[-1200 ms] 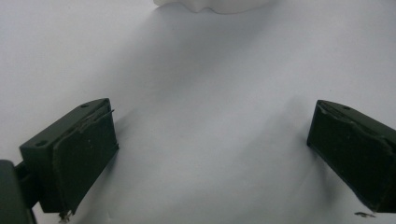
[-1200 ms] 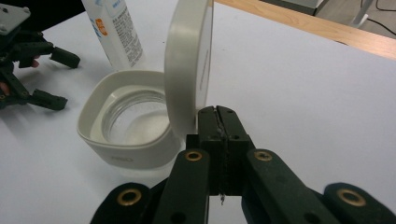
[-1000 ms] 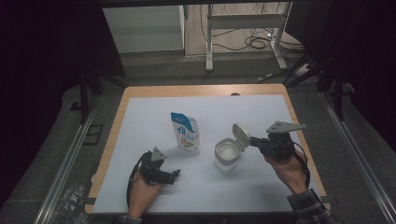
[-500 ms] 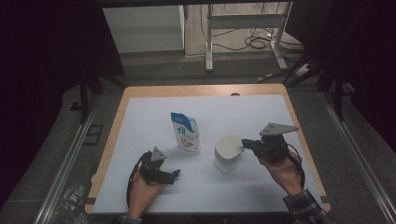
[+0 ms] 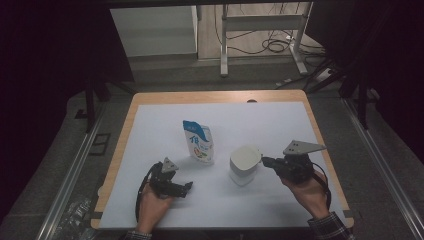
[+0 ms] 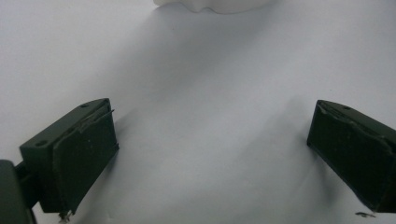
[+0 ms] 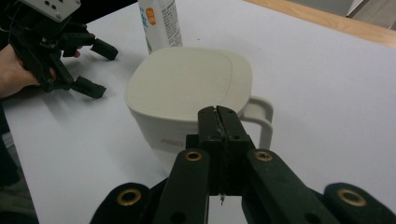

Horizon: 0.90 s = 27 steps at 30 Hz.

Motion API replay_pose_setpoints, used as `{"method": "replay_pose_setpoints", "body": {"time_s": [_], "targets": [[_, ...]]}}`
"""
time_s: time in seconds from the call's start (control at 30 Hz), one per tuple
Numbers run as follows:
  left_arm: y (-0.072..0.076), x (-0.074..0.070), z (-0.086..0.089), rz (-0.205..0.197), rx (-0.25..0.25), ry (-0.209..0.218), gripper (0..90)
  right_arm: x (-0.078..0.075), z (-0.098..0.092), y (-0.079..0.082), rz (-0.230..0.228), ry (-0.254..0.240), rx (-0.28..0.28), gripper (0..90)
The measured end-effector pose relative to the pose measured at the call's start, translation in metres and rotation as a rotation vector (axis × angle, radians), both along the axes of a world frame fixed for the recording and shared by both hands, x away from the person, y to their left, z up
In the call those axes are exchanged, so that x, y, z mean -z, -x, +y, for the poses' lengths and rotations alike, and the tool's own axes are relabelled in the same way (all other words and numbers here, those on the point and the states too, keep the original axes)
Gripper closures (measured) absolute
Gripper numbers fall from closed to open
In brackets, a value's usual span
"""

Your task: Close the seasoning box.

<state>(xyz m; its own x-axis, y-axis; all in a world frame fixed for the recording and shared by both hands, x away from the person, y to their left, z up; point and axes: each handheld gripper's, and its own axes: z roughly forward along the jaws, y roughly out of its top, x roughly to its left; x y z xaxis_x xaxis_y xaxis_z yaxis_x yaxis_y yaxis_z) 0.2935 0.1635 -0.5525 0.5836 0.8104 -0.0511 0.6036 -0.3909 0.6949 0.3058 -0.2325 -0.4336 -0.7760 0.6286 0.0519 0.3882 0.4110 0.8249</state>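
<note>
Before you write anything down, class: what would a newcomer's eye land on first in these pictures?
Probably the white lidded container, standing right of the middle of the white table, its lid flat on top and a handle on its side. The right gripper points at it with jaws pressed together, its tip at the lid's edge. Just behind and left stands a blue and white pouch, while the left gripper rests near the front edge, jaws wide apart.

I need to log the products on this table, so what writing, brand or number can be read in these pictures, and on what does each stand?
Pouch: a large blue character-like mark on its white front in the high view, too blurred to read; the smaller print and the orange round label in the right gripper view are too small.
White lidded container: faint embossed lettering low on its side wall, too faint to read.
No text can be read on either pair of tongs or on the table.
</note>
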Motion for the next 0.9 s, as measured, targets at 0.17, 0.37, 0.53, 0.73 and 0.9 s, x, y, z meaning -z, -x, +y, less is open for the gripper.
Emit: {"method": "replay_pose_setpoints", "body": {"time_s": [0.17, 0.37, 0.53, 0.73, 0.9], "targets": [[0.0, 0.0, 0.0, 0.0, 0.0, 0.001, 1.6, 0.009, -0.002, 0.003, 0.013, -0.008, -0.007, 88.7], [0.0, 0.0, 0.0, 0.001, 0.003, -0.004, 1.6, 0.018, 0.0, 0.007, 0.018, -0.01, -0.026, 88.2], [0.0, 0.0, 0.0, 0.001, 0.003, -0.004, 1.7, 0.027, 0.006, 0.01, 0.001, 0.02, -0.045, 88.1], [0.0, 0.0, 0.0, 0.001, 0.003, -0.004, 1.7, 0.038, 0.011, 0.014, -0.001, 0.045, -0.059, 88.2], [0.0, 0.0, 0.0, 0.0, 0.0, -0.001, 1.7, 0.047, 0.015, 0.016, 0.013, 0.053, -0.071, 88.1]]}}
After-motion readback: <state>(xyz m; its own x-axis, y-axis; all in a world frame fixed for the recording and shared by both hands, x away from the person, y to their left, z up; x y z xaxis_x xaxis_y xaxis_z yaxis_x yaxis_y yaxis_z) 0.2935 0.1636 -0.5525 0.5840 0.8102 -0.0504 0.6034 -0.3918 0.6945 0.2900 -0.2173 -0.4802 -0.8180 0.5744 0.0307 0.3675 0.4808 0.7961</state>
